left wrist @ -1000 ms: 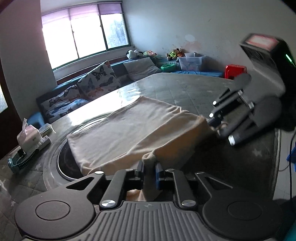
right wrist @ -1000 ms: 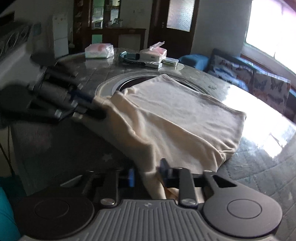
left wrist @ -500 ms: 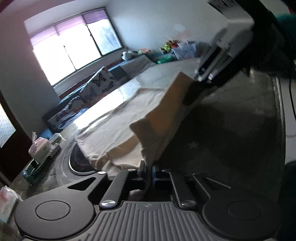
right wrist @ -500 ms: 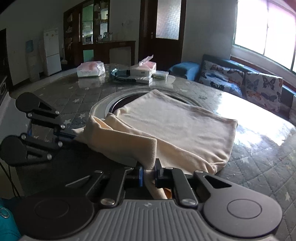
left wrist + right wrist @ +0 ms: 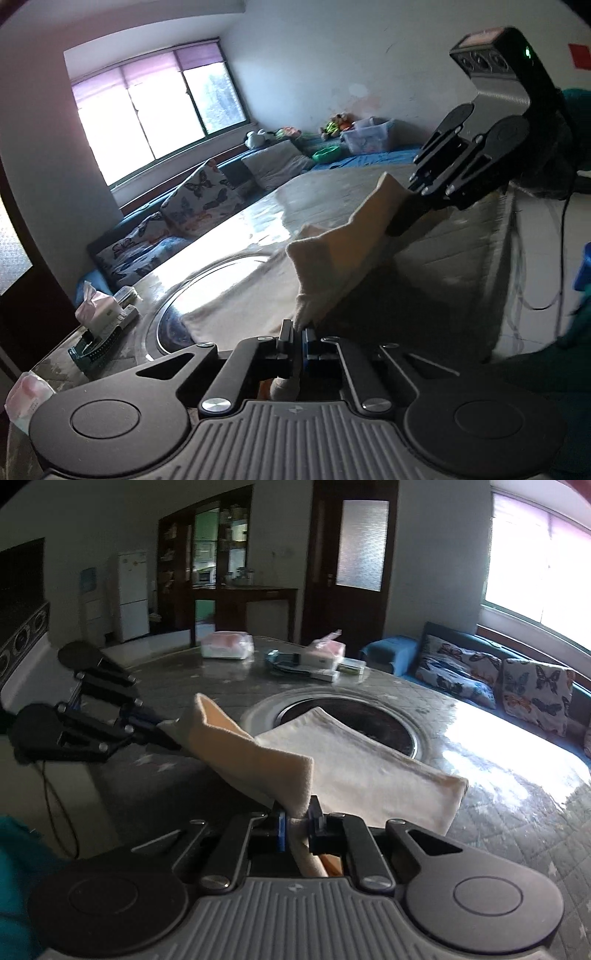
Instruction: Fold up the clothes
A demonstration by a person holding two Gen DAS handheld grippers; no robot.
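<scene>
A cream garment lies on a round table, its near edge lifted off the surface. My left gripper is shut on one near corner of the cloth. My right gripper is shut on the other near corner. The lifted edge stretches as a taut band between them. From the left wrist the right gripper appears at upper right, high above the table. The right wrist view has the left gripper at left, pinching the cloth. The far part of the garment rests over the table's round inset.
The table is grey and quilted, glaring near the window. Tissue boxes, a pink pack and a small device sit at its far side. A butterfly-cushion sofa runs under the window. A cable hangs off the table's near edge.
Both grippers have risen and carried the near edge of the garment up off the table. The cloth, lying flat a second ago, now stands lifted between them.
</scene>
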